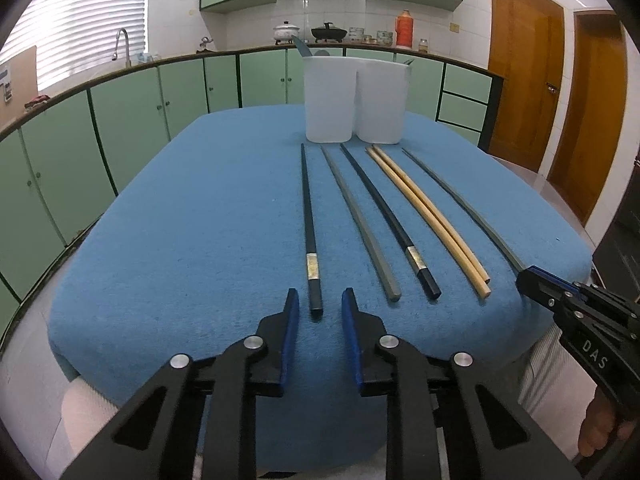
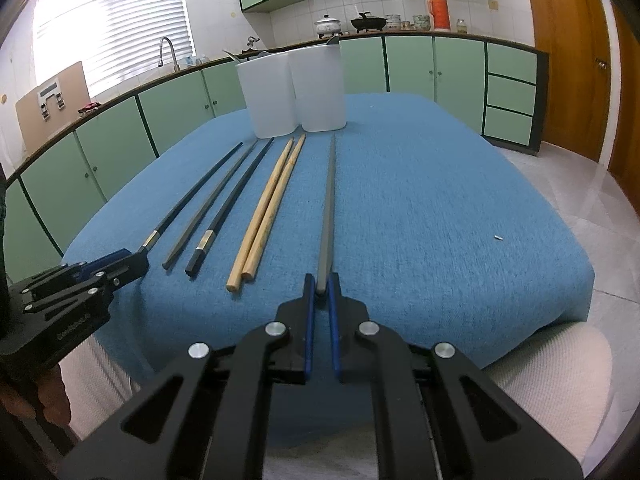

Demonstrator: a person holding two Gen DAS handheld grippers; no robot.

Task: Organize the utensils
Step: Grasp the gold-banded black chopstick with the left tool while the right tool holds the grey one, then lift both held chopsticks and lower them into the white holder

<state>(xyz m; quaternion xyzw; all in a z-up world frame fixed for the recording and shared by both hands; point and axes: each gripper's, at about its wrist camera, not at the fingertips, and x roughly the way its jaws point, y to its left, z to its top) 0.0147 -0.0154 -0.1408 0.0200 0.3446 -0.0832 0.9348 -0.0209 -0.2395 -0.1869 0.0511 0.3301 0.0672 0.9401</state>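
Several chopsticks lie in a row on the blue cloth [image 1: 180,220]: a black one [image 1: 309,224], a grey one [image 1: 360,220], a second black one [image 1: 388,220], a wooden pair [image 1: 428,220] and a grey one at the right [image 1: 464,204]. My left gripper [image 1: 320,300] is open, its fingers on either side of the near end of the left black chopstick. My right gripper [image 2: 321,285] is shut on the near end of the right grey chopstick [image 2: 328,208]. Two white containers [image 1: 356,100] stand at the far end, holding some utensils.
The right gripper shows at the right edge of the left wrist view [image 1: 536,280]; the left gripper shows at the left edge of the right wrist view [image 2: 120,264]. The cloth's front edge [image 2: 400,360] is close. Green cabinets [image 1: 120,120] surround the table.
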